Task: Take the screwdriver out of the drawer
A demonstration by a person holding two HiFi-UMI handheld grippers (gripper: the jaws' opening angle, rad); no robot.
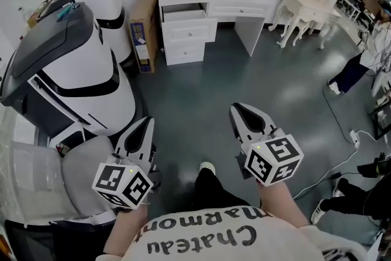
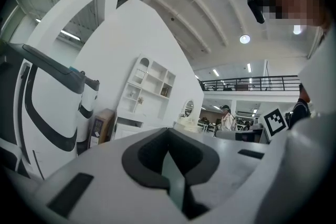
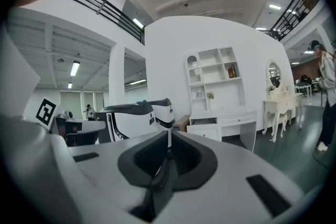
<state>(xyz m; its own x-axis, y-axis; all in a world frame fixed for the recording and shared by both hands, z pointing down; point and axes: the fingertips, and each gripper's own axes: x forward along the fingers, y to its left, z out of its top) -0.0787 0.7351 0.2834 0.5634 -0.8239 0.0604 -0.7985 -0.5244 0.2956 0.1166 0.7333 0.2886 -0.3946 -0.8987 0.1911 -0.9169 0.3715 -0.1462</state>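
Note:
No screwdriver shows in any view. Across the floor stands a white desk; its top left drawer is pulled out a little, and its inside is hidden. The same drawer shows small in the right gripper view, and the desk shows in the left gripper view. I stand well back from it. My left gripper and right gripper are held low in front of me and point toward the desk. The left gripper has its jaws together with nothing in them. So does the right gripper.
Two large white-and-grey machines fill the left side, with a grey seat below them. A cardboard box leans beside the desk. A white dressing table with an oval mirror stands at right. A person and floor cables are further right.

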